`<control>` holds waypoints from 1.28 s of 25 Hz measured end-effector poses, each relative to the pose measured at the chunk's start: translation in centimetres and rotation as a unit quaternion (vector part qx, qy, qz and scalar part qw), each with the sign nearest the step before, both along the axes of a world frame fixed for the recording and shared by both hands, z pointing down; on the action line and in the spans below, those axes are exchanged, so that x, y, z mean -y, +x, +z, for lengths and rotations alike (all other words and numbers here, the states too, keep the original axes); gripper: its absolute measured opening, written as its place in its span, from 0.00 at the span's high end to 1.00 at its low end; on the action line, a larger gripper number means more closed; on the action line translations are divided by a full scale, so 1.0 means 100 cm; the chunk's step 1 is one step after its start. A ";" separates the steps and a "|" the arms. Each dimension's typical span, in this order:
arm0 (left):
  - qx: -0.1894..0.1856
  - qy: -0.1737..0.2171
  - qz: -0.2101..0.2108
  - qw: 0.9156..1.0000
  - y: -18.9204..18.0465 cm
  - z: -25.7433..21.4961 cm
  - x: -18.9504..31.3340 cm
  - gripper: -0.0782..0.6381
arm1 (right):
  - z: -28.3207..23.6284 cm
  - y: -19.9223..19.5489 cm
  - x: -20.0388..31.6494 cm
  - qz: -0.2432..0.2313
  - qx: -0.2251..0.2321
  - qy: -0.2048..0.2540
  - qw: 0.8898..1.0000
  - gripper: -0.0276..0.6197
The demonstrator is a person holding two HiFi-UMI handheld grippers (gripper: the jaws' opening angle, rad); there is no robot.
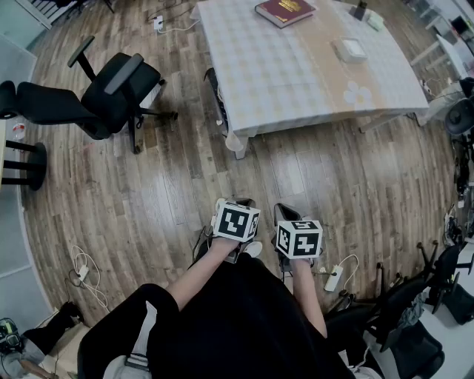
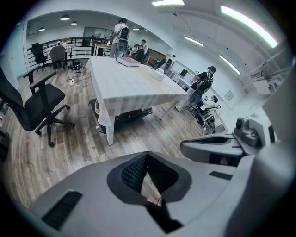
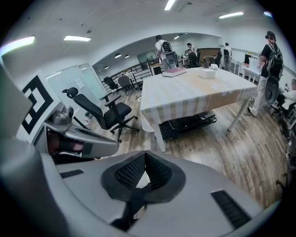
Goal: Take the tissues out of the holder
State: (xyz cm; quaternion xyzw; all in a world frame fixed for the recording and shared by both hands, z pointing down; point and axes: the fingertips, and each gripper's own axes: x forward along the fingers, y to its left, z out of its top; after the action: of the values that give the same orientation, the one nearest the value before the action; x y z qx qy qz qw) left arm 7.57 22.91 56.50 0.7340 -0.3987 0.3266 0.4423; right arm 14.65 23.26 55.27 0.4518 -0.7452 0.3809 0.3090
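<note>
Wood-plank flooring is shown beneath a rectangular table draped in a pale checked cloth. On the tabletop, well apart from both tools, the white box-shaped tissue holder is seen, with a red book near the far edge. A black swivel chair on castors is placed beside the table.

Only in the head view are the black-and-white marker cubes and the person's bare forearms shown from above. Only in the gripper views are ceiling strip lights and standing people revealed in the background.

The left gripper is seen with its ribbed black pads meeting at the tips, nothing caught between them. The right gripper is likewise closed and empty. Both are held low over the floor, short of the table.
</note>
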 end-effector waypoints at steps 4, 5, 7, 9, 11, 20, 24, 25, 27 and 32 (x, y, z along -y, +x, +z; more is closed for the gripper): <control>0.003 0.003 -0.003 1.000 0.021 -0.003 -0.054 0.89 | -0.005 0.015 -0.048 -0.010 0.000 0.008 1.000 0.94; 0.003 0.005 -0.003 1.000 0.025 -0.004 -0.066 0.89 | -0.006 0.018 -0.058 -0.012 0.002 0.010 1.000 0.94; 0.005 0.009 -0.005 1.000 0.031 -0.005 -0.088 0.89 | -0.007 0.022 -0.078 -0.017 0.004 0.015 1.000 0.94; 0.006 0.013 -0.007 1.000 0.036 -0.005 -0.105 0.89 | -0.009 0.024 -0.095 -0.022 0.008 0.020 1.000 0.94; 0.007 0.018 -0.010 1.000 0.039 -0.007 -0.118 0.89 | -0.012 0.026 -0.109 -0.023 0.018 0.028 0.999 0.94; 0.015 0.036 -0.023 0.999 0.045 -0.017 -0.138 0.89 | -0.022 0.036 -0.133 -0.032 0.041 0.062 0.997 0.93; 0.017 0.039 -0.026 0.999 0.042 -0.021 -0.133 0.89 | -0.027 0.035 -0.129 -0.033 0.051 0.069 0.996 0.93; 0.016 0.040 -0.026 0.999 0.041 -0.021 -0.131 0.89 | -0.027 0.034 -0.127 -0.033 0.051 0.070 0.996 0.93; 0.014 0.040 -0.026 0.999 0.040 -0.022 -0.126 0.89 | -0.028 0.031 -0.122 -0.036 0.052 0.071 0.995 0.93; 0.009 0.042 -0.027 0.999 0.028 -0.024 -0.105 0.89 | -0.034 0.014 -0.101 -0.051 0.057 0.078 0.994 0.85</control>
State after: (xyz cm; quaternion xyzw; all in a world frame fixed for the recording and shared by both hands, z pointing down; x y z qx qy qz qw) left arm 10.40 33.36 54.13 0.7378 -0.4361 0.3040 0.4160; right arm 16.06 33.38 51.90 0.4133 -0.8110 0.3305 0.2493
